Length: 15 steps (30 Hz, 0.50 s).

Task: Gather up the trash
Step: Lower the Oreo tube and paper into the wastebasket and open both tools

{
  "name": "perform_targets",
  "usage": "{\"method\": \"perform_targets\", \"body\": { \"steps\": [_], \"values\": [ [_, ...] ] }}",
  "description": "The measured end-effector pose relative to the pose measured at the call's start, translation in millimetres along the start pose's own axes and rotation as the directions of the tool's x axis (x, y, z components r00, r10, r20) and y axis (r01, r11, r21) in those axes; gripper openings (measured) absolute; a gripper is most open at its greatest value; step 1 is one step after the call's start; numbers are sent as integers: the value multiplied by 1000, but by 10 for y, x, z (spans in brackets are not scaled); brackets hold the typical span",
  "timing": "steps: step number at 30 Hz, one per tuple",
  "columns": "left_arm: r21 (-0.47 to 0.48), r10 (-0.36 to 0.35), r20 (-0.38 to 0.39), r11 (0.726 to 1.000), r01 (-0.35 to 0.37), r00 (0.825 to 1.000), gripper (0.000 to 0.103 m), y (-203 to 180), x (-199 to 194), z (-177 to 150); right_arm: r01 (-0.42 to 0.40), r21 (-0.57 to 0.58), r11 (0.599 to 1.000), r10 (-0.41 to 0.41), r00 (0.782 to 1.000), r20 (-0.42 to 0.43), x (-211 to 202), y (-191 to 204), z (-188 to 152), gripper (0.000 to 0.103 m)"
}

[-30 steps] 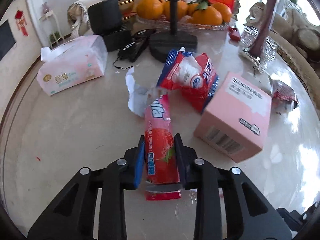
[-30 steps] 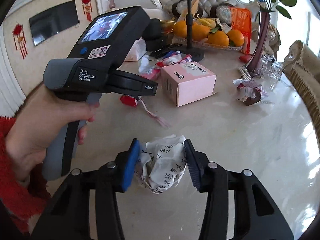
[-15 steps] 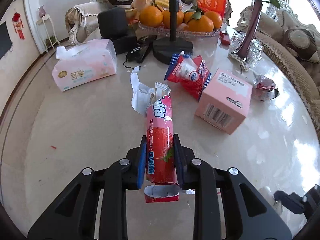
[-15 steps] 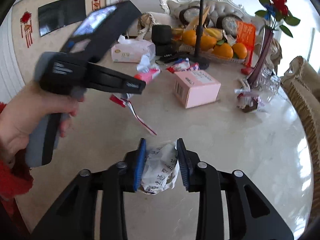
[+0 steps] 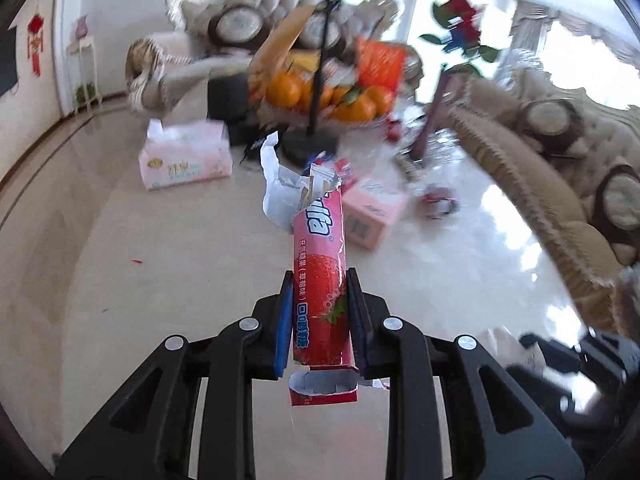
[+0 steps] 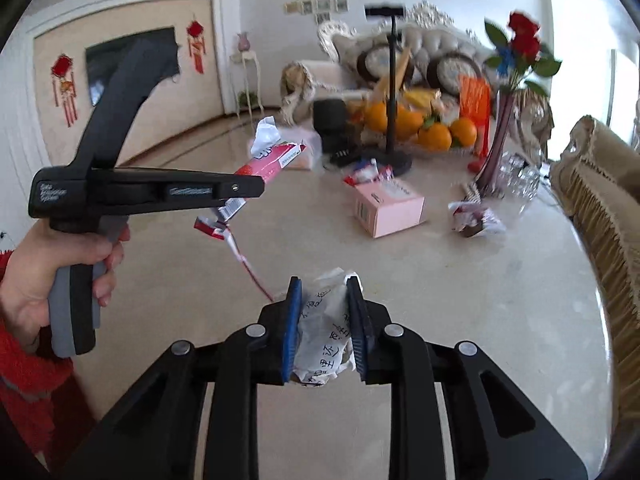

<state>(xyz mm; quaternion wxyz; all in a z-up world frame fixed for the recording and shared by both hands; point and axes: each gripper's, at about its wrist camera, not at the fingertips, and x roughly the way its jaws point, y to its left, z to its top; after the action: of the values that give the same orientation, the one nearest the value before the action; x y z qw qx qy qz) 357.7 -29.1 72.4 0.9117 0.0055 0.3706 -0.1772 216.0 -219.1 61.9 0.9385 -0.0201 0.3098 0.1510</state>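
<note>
We see left tongs [image 5: 320, 316] clamped on the red candy wrapper [image 5: 320, 280], right tongs [image 6: 325, 328] clamped on crumpled paper [image 6: 322, 332], both above the worktop [image 6: 440, 300].

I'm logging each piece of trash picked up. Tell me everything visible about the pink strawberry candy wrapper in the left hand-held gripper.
The pink strawberry candy wrapper is a long glossy tube printed with white lettering and a strawberry picture. Both ends are torn open, with white crumpled lining sticking out of the far end. The left hand-held gripper pinches it near its lower end between blue pads, lifted clear of the marble table.
</note>
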Motion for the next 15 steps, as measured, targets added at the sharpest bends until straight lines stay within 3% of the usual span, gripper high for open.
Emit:
{"method": "perform_targets", "body": {
  "steps": [4,9,15],
  "values": [
    [101,-31,56,995,25,998,25,-222,-708,-398,-29,-25,999,30,998,53,-583,183,-264,22],
    [156,-94,62,984,83,994,25,-408,-1559,-1280,-81,-24,996,82,995,64,-1307,516,-921,22],
    [150,-152,-63,976,160,986,25,-578,-2041,-2532,-130,11,991,131,986,-100,-1582,868,-1754,22]
  ]
}}
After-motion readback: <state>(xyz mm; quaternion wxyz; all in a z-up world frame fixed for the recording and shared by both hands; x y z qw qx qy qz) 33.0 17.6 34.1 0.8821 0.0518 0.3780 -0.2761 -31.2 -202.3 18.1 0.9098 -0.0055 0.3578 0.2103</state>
